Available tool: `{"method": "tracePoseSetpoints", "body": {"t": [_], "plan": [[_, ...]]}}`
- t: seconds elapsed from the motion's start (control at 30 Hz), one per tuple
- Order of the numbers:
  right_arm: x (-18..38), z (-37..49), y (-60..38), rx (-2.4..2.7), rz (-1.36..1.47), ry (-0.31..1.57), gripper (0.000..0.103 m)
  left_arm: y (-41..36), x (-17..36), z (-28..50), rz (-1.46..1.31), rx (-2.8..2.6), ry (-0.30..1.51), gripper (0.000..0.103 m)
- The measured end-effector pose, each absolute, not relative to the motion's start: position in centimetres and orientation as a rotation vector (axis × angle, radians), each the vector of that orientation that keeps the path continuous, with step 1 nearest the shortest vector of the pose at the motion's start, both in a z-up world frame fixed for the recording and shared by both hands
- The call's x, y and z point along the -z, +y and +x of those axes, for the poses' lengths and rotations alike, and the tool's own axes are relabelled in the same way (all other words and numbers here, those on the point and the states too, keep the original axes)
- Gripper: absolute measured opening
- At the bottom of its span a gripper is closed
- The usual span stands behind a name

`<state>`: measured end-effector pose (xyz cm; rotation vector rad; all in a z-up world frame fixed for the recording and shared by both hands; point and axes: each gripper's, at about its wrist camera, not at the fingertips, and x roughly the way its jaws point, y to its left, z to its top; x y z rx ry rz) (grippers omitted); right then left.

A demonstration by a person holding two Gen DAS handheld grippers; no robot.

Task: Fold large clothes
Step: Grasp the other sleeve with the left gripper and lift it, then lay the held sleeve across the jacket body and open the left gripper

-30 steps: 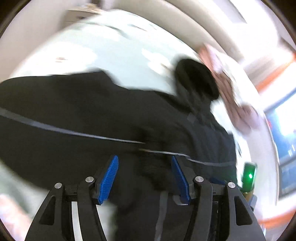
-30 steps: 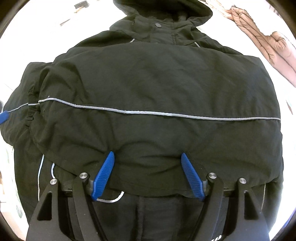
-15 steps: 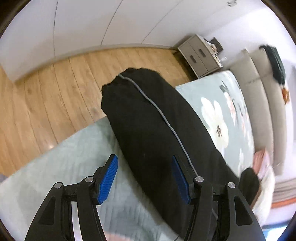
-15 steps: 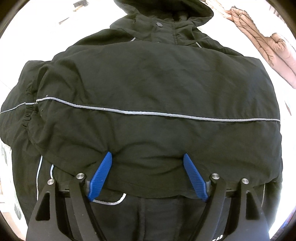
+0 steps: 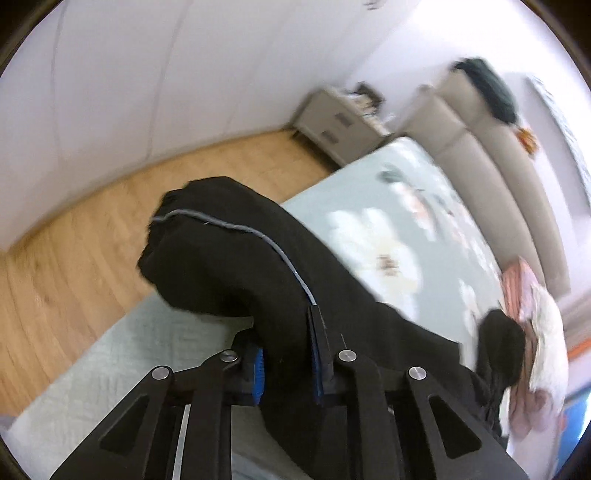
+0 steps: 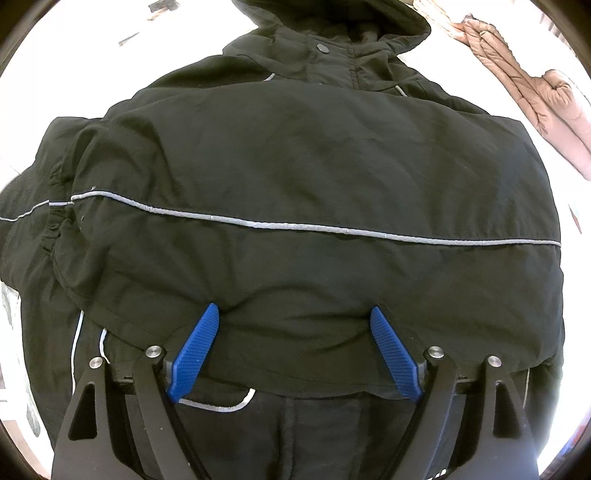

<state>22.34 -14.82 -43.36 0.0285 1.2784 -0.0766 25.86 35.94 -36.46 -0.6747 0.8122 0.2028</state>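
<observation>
We have the left gripper (image 5: 286, 363) clamped on the sleeve (image 5: 229, 266) of the black jacket (image 6: 295, 177); its blue pads are nearly together with a thick roll of dark cloth between them. The sleeve runs from the gripper toward 11 o'clock in the left wrist view, and its cuff end overhangs the edge of the bed (image 5: 388, 206) above the wooden floor (image 5: 74, 240).

The right gripper (image 6: 293, 350) points steeply down over the jacket body. Its jaws are wide and opening. The folded lower edge of the jacket lies between the pads (image 6: 194, 358), and we judge that they no longer press on it.

The jacket lies spread on the bed, hood (image 6: 332, 22) at 12 o'clock in the right wrist view, with the grey piping (image 6: 295, 225) crossing it from 9 to 3 o'clock.

Risks from here:
- The left grip holds a bulky roll, not a flat edge. If we pull quickly, the padded cloth may slide out of the pads and the sleeve may drop toward the floor.
- With the right jaws releasing, nothing pins the jacket body. A strong pull on the sleeve may drag the whole garment and undo the fold already laid.
- The free cuff end may trail and wrinkle under the fold.
- The pink quilted garment (image 6: 517, 74) at 2 o'clock lies near the shoulder; a wide sweep may catch it.

Containers: we see none in use. A small cabinet (image 5: 336, 125) stands beside the bed; its contents are blurred.
</observation>
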Motion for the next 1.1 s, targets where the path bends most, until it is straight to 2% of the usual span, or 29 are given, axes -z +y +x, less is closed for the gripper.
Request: {"method": "tracePoseSetpoints", "body": {"t": [0.23, 0.5, 0.6, 0.73, 0.83, 0.93, 1.03, 1.1], "plan": [[43.2, 22.7, -15.3, 0.034, 0.023, 1.282, 0.088, 24.0, 28.3, 25.2, -0.355, -0.009, 0.744, 0.018], [39.5, 20.9, -19.2, -0.052, 0.116, 1.247, 0.086, 9.1, 25.2, 22.7, -0.14, 0.253, 0.749, 0.018], [38.1, 20.1, -21.3, -0.048, 0.116, 1.223, 0.086, 3.6, 25.9, 21.6, -0.078, 0.345, 0.774, 0.018], [37.7, 19.9, -23.4, -0.05, 0.118, 1.224, 0.086, -2.9, 30.6, 21.7, -0.07, 0.481, 0.932, 0.022], [37.9, 20.0, -23.9, -0.072, 0.127, 1.229, 0.086, -5.6, 34.4, 21.9, -0.095, 0.562, 1.087, 0.023], [37.9, 20.1, -24.7, -0.096, 0.146, 1.219, 0.086, -6.6, 36.0, 21.3, -0.154, 0.632, 1.184, 0.024], [37.5, 20.4, -26.0, -0.137, 0.215, 1.197, 0.086, -6.6, 35.6, 19.8, -0.201, 0.666, 1.217, 0.034], [37.1, 20.6, -26.9, -0.159, 0.27, 1.184, 0.086, -6.4, 35.2, 19.3, -0.251, 0.69, 1.225, 0.052]]}}
